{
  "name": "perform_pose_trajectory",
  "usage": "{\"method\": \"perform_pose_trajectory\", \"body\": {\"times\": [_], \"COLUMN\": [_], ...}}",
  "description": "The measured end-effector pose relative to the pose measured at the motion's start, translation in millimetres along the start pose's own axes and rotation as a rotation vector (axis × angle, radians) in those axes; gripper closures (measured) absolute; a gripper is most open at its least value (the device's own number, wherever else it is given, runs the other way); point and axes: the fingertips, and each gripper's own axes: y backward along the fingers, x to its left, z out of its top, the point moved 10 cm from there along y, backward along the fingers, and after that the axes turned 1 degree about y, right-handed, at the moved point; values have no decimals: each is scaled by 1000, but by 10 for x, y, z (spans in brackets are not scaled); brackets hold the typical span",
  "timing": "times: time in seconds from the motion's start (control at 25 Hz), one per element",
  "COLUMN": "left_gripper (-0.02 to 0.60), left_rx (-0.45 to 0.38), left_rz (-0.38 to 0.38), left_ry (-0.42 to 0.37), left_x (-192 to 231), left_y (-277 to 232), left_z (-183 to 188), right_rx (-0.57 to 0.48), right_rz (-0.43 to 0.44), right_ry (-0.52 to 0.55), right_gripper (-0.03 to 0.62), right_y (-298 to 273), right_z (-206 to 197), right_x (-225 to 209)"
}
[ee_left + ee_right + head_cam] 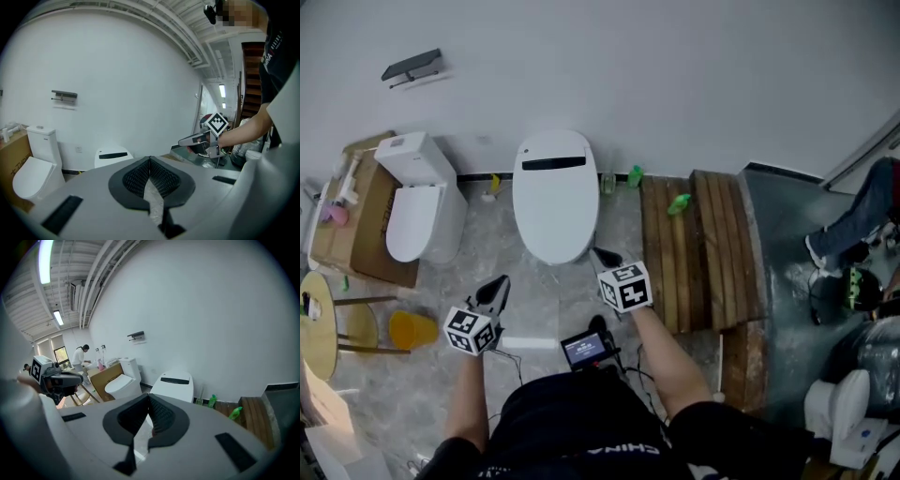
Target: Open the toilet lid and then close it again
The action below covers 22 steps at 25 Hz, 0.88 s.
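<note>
Shut and empty, my right gripper (602,254) sits just lower right of the closed white oval toilet lid (553,202) at frame centre, its long axis running up-frame; my left gripper (497,286), likewise shut and empty, is farther.

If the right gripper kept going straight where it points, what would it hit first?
Probably the front of the tankless white toilet just ahead of the right gripper, which aims slightly downward; depth is hard to judge.

White toilet lid (555,211) with black strip (553,162), yellow bucket (411,329), green bottle (679,203), brown planks (712,246)
</note>
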Motion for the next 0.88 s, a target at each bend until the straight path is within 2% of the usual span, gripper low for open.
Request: {"method": "perform_pose_trajectory", "body": {"times": [0.2,0.48,0.88], "left_gripper": [572,572,572], "left_rx": [-22,-1,-42], "left_rz": [-57,-125,-138], "left_ry": [-47,-42,-126], "left_x": [-175,-484,-954], "left_y": [606,1425,1732], "left_z": [-245,-729,-786], "right_rx": [-53,-22,-64], "right_rz": [-22,-58,-50], "right_ry": [-20,-19,6], "right_gripper": [580,580,580], "right_y": [366,928,1575], "right_z": [-260,-737,-795], "right_x": [688,1596,1792]}}
